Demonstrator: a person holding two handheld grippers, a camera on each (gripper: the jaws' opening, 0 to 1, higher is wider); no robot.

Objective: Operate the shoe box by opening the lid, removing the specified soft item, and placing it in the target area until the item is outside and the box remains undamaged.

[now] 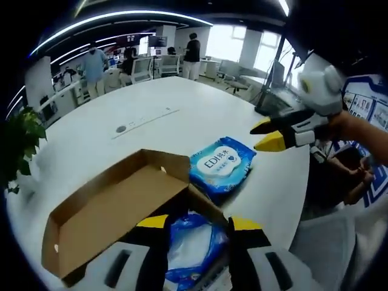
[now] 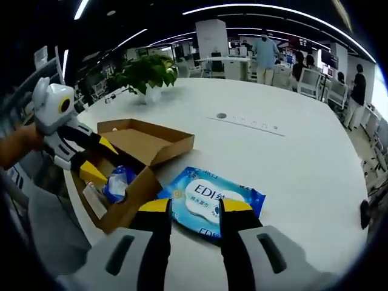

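**A:** How does your left claw [image 1: 198, 223] stand?

**B:** Your left claw is spread wide, its two yellow-tipped jaws either side of a blue bag [image 1: 193, 242] that lies in the box [image 1: 115, 212]. The jaws sit just beside the bag; whether they touch it, you cannot tell from the left gripper view. In the right gripper view the same claw [image 2: 97, 159] reaches into the box from the left, one tip above and one below the blue bag [image 2: 117, 182].

**A:** And the right claw?

**B:** Your right claw [image 2: 195, 206] is open too, holding nothing. Its tips hang over the near edge of the wipes pack [image 2: 213, 202], which lies flat on the desk [image 2: 291, 163] just ahead of the jaws. Contact with the pack cannot be told. In the left gripper view that claw [image 1: 268, 134] comes in from the right, jaws parted, just beyond the wipes pack [image 1: 221, 163].

**A:** Where is the box against your claws?

**B:** The box stands open, lid [image 2: 145, 140] thrown back, just left of your right claw and touching the pack's edge. A potted plant [image 2: 145, 73] stands well beyond it on the desk.
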